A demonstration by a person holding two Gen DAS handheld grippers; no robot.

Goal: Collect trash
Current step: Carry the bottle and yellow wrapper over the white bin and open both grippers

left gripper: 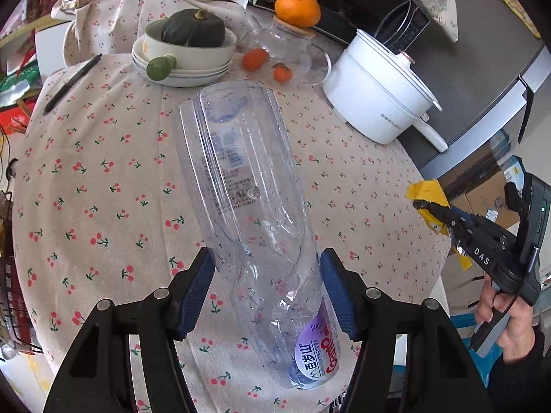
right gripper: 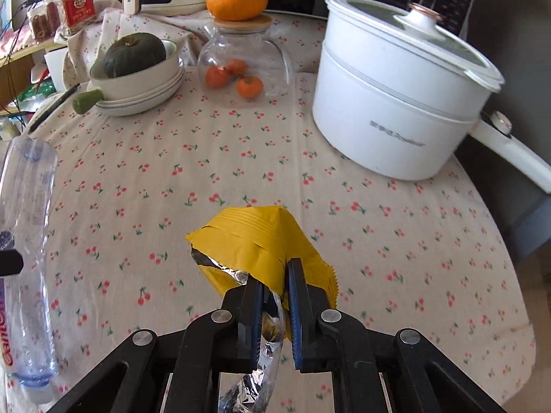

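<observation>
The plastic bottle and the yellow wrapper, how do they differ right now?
The plastic bottle is clear, long and rigid-looking, though dented; the yellow wrapper is opaque, small and crumpled, with a foil lining. The bottle sits between wide-set pads of the left tool; the wrapper is pinched in the nearly shut right tool. Both are held above the tablecloth.

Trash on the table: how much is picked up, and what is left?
Done: no loose trash shows on the cherry-print tablecloth. In hand: the left hand-held gripper grips a crushed clear plastic bottle; the right hand-held gripper is shut on a yellow foil-lined wrapper. Left: dropping both off; no bin is in view. The white pot, bowls and fruit aren't trash.
</observation>
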